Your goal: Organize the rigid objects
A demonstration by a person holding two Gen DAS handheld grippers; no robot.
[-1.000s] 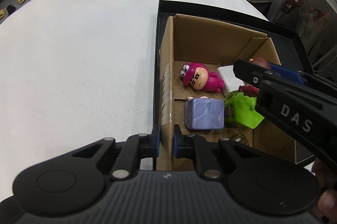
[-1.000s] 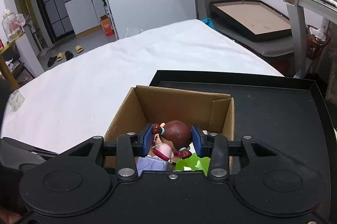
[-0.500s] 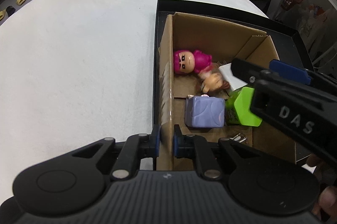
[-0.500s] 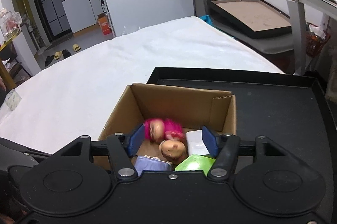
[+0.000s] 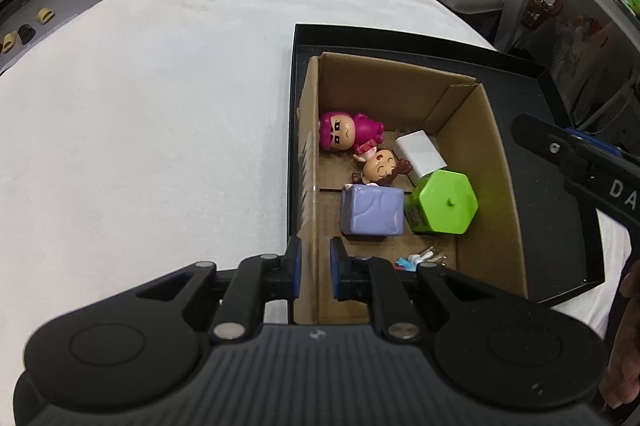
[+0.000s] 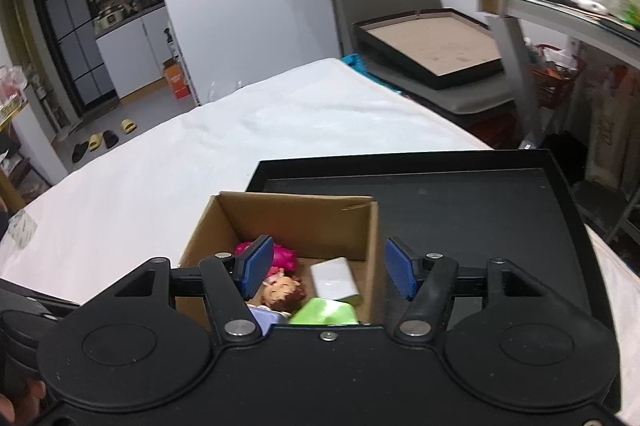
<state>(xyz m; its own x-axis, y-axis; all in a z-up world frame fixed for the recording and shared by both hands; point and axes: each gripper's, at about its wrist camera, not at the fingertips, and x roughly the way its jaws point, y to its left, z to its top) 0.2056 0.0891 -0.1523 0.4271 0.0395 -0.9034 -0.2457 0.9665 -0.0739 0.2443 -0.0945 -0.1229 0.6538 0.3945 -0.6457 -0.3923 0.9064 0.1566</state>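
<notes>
A cardboard box (image 5: 490,130) stands in a black tray (image 5: 404,40). Inside lie a pink figure (image 5: 346,132), a brown-haired doll (image 5: 380,168), a white block (image 5: 420,152), a purple cube (image 5: 372,212) and a green hexagonal box (image 5: 444,204). My left gripper (image 5: 314,268) is shut on the box's near left wall. My right gripper (image 6: 328,272) is open and empty above the box (image 6: 296,216); the doll (image 6: 282,288) lies below it. The right gripper also shows in the left wrist view (image 5: 580,162).
The tray (image 6: 460,202) lies on a white-covered table (image 5: 160,106). Small loose bits (image 5: 420,258) lie in the box's near corner. A chair with a second tray (image 6: 432,46) and a cluttered shelf (image 6: 568,10) stand beyond the table.
My right gripper opened and let the brown-haired doll fall into the box, then rose and drew back. The pink figure was knocked toward the far left corner. The left gripper kept its hold.
</notes>
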